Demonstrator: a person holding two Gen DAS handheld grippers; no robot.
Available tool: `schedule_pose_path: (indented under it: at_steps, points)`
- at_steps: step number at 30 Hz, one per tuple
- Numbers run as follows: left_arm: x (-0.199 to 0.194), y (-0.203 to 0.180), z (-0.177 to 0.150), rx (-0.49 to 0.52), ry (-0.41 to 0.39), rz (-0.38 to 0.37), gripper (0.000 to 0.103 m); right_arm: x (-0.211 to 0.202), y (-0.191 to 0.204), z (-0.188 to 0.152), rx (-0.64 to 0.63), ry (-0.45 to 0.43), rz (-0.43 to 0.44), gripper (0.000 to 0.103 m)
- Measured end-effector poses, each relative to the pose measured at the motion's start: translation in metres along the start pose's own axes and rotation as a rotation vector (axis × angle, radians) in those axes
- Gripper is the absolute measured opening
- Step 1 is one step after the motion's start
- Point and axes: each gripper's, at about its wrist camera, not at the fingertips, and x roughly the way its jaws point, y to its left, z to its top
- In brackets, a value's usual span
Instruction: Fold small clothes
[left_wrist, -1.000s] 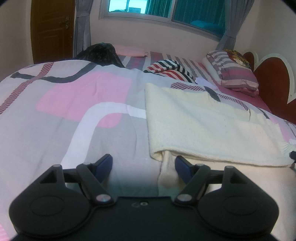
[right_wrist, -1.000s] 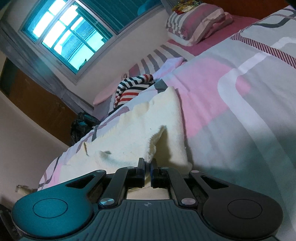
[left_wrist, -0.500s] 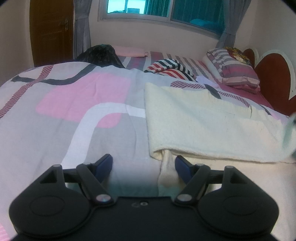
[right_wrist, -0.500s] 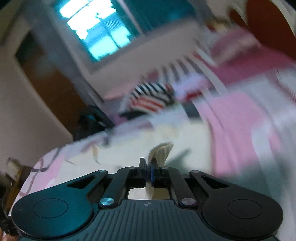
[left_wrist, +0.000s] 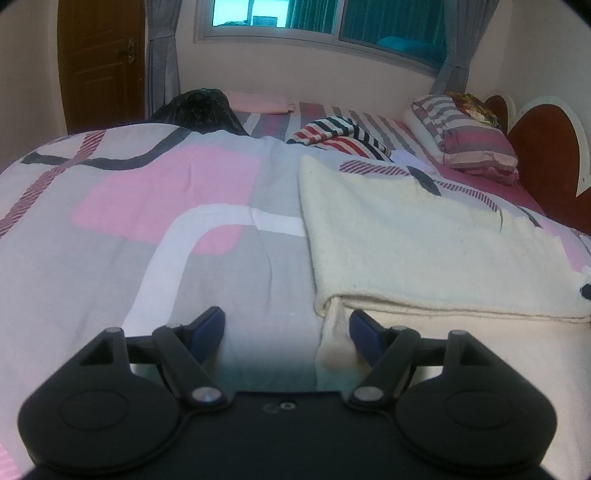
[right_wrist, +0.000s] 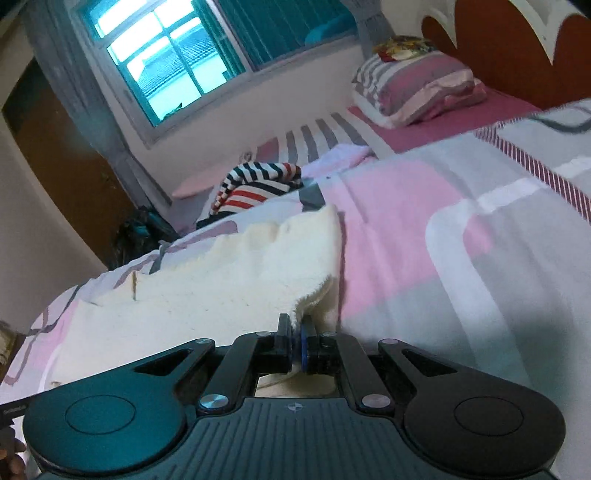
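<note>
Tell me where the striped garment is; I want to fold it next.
The striped garment lies bunched at the far side of the bed, just beyond the cream cloth, left of the pillow and below the window.

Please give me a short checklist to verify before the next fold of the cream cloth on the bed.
1. Right gripper shut on a corner of the cream cloth: ok.
2. Left gripper open, pads touching nothing: ok.
3. Cloth edge lies between the left jaws, ready to pinch: ok.
4. Top layer lies flat over the lower layer: ok.
5. Striped garment lies apart from the cloth: ok.
6. Far edges aligned: cannot tell.
</note>
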Motion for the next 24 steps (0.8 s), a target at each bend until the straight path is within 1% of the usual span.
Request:
schedule_pose_path:
  at_steps: [2, 5, 9, 11, 13, 14, 15, 16, 17, 18, 19, 20, 21, 23, 24]
  points:
    - [0.0, 0.0, 0.0, -0.001, -0.001, 0.003, 0.073, -0.001, 0.001, 0.001, -0.015, 0.005, -0.001, 0.003]
    - [0.0, 0.0, -0.001, 0.001, 0.001, 0.007, 0.073, 0.011, 0.005, 0.001, -0.049, 0.052, -0.029, 0.004]
    - [0.0, 0.0, 0.0, 0.001, 0.006, 0.004, 0.073, 0.009, 0.007, 0.002, -0.058, 0.055, -0.04, 0.004]
    - [-0.001, 0.002, 0.0, 0.006, 0.007, -0.004, 0.075, 0.0, 0.006, 0.001, -0.052, 0.03, -0.046, 0.004]
    - [-0.007, 0.009, 0.0, -0.002, 0.011, -0.028, 0.074, -0.014, 0.004, 0.002, -0.043, -0.015, -0.078, 0.004]
    - [-0.013, 0.013, 0.0, -0.019, 0.003, -0.033, 0.062, -0.02, 0.003, 0.002, -0.041, -0.033, -0.085, 0.004]
    - [-0.025, 0.014, 0.0, -0.011, -0.031, -0.016, 0.048, -0.026, 0.003, 0.003, -0.044, -0.046, -0.082, 0.004]
    - [-0.035, 0.01, 0.002, 0.025, -0.071, 0.001, 0.048, -0.03, 0.004, 0.005, -0.058, -0.054, -0.072, 0.004]
    - [-0.041, 0.004, 0.005, 0.054, -0.096, -0.005, 0.05, -0.033, 0.006, 0.005, -0.081, -0.06, -0.062, 0.004]
    - [-0.043, -0.006, 0.011, 0.084, -0.111, -0.031, 0.053, -0.033, 0.009, 0.007, -0.099, -0.062, -0.052, 0.004]
    - [-0.042, -0.016, 0.017, 0.111, -0.112, -0.058, 0.055, -0.03, 0.013, 0.008, -0.114, -0.058, -0.041, 0.004]
    - [-0.036, -0.032, 0.023, 0.146, -0.104, -0.086, 0.063, -0.025, 0.018, 0.01, -0.127, -0.052, -0.042, 0.004]
    - [-0.029, -0.044, 0.028, 0.168, -0.097, -0.1, 0.064, -0.018, 0.025, 0.011, -0.143, -0.05, -0.057, 0.004]
    - [-0.013, -0.067, 0.036, 0.203, -0.086, -0.136, 0.064, -0.004, 0.039, 0.012, -0.16, -0.044, -0.045, 0.004]
    - [-0.006, -0.075, 0.039, 0.212, -0.082, -0.143, 0.064, 0.003, 0.046, 0.011, -0.172, -0.041, -0.044, 0.004]
